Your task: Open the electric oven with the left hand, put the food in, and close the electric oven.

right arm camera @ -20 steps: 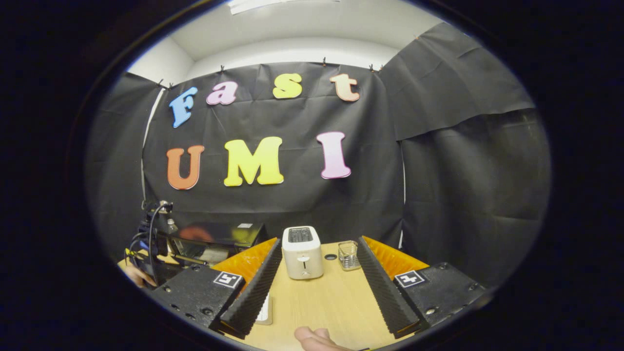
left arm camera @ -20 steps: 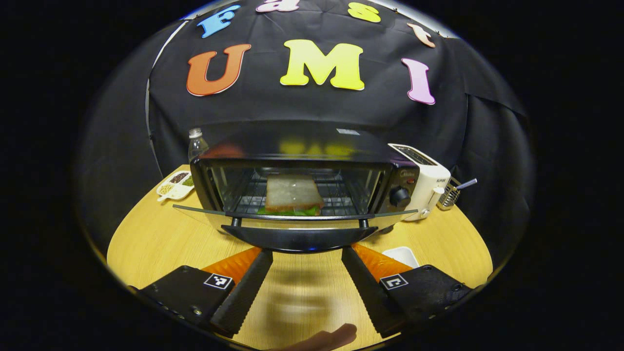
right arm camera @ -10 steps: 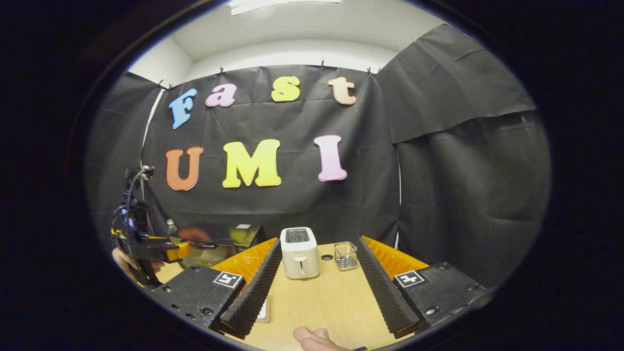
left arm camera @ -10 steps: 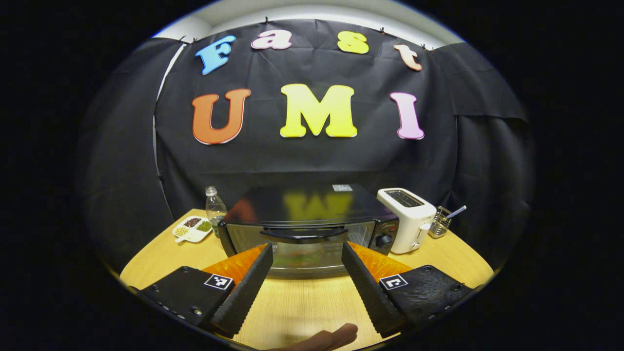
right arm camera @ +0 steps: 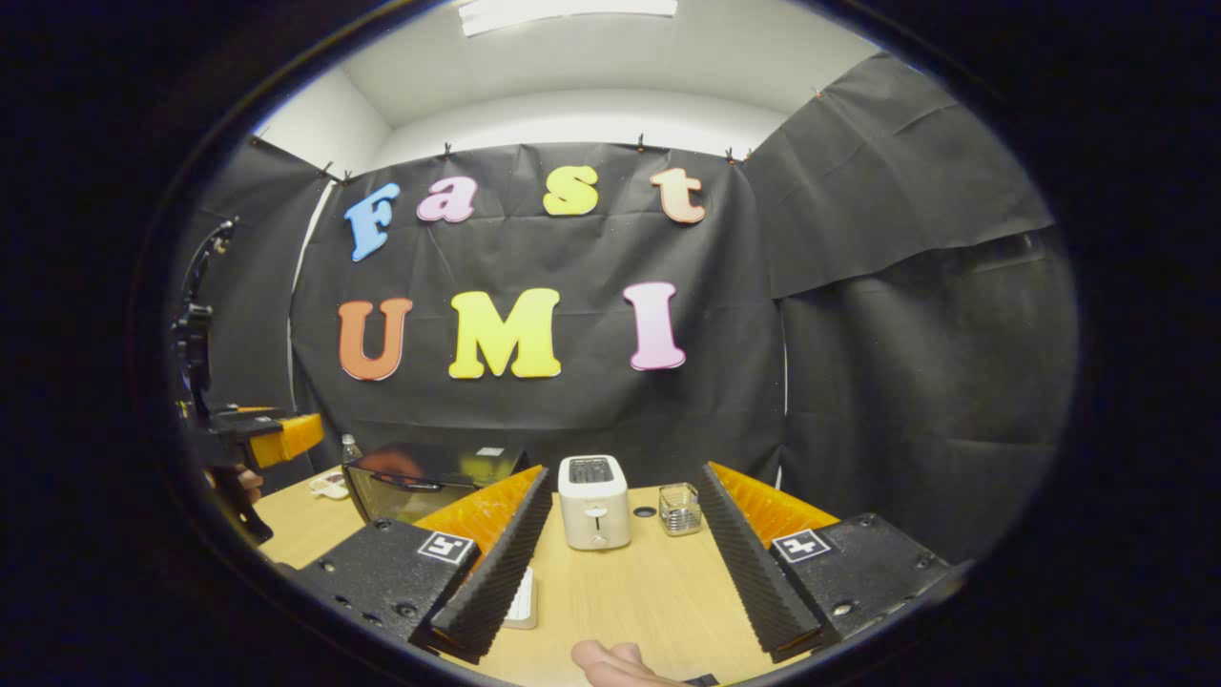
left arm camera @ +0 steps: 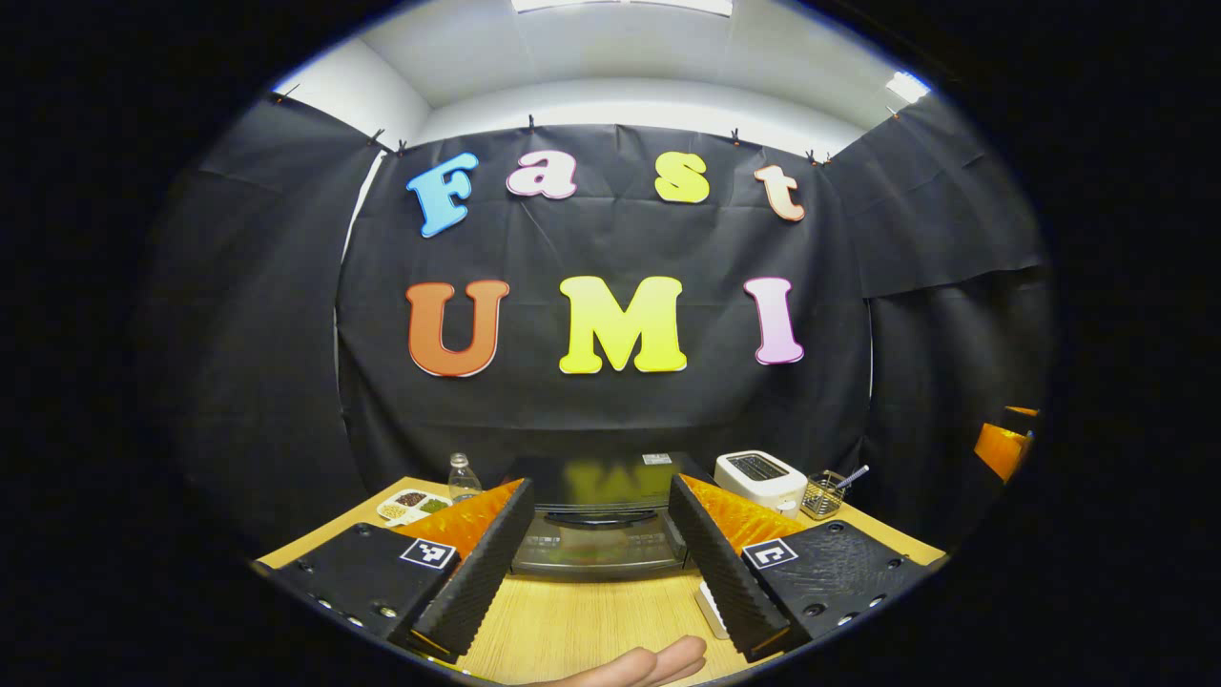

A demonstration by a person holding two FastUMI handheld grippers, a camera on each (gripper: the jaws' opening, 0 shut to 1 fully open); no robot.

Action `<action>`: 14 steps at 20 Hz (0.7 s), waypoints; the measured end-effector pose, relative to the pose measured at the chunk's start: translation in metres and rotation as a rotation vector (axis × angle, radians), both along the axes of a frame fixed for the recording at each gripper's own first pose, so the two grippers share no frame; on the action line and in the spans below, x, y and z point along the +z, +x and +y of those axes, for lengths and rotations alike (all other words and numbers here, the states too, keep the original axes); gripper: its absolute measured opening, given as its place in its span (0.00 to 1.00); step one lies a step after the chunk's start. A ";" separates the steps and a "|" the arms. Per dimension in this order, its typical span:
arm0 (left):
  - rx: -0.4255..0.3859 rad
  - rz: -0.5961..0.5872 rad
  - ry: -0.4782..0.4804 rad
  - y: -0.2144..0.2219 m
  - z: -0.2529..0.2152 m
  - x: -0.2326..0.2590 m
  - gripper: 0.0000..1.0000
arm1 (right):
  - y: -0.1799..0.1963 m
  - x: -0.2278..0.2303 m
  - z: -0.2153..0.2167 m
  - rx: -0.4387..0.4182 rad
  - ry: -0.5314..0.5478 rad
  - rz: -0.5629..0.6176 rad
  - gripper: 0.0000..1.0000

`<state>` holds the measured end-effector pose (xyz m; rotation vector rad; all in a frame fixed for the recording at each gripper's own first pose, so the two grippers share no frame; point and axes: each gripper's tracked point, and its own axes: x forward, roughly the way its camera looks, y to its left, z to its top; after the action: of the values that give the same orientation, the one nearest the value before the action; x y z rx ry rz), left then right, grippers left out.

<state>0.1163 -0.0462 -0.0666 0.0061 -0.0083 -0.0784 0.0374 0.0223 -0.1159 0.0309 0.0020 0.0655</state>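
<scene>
Left gripper view
Surface: light wooden table point(left arm camera: 582, 625); black cloth booth wall behind, white ceiling above.
Gripper: left gripper point(left arm camera: 596, 563) is level, raised clear of the table, its 2 fingers spread wide and empty.
Hand: a fingertip point(left arm camera: 658, 660) shows at the bottom edge.
Oven: electric oven point(left arm camera: 599, 520) stands on the table ahead, framed between the 2 fingers and apart from them; door upright and closed, handle across its top.
Food: something green and pale shows dimly through the door glass; detail cannot be told.
Beside the oven: white toaster point(left arm camera: 758, 477) and wire holder point(left arm camera: 820, 496) on one side; bottle point(left arm camera: 463, 477) and divided snack plate point(left arm camera: 412, 503) on the other.

Right gripper view
Surface: same table point(right arm camera: 630, 601), black cloth on 2 walls.
Gripper: right gripper point(right arm camera: 625, 563) is level, fingers spread wide, holding nothing.
Toaster: toaster point(right arm camera: 593, 501) stands between the fingers, farther off.
Oven: oven point(right arm camera: 429, 477) stands left of the fingers, door closed.
Other gripper: left gripper point(right arm camera: 267, 437) is held above table level at the far left, well short of the oven.
</scene>
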 end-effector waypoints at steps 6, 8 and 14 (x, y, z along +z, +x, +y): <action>0.009 -0.097 -0.009 -0.054 0.010 0.031 0.93 | -0.020 0.013 0.001 0.017 0.002 -0.040 0.98; 0.020 -0.108 -0.006 -0.072 0.013 0.028 0.93 | -0.025 0.016 0.000 0.021 0.000 -0.047 0.98; 0.042 -0.055 -0.049 -0.094 0.022 -0.005 0.93 | -0.037 0.022 -0.005 0.021 -0.004 -0.071 0.98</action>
<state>0.0223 -0.0244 -0.0715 -0.0409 -0.0646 -0.0356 0.0008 0.0178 -0.0939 0.0248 -0.0687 0.0873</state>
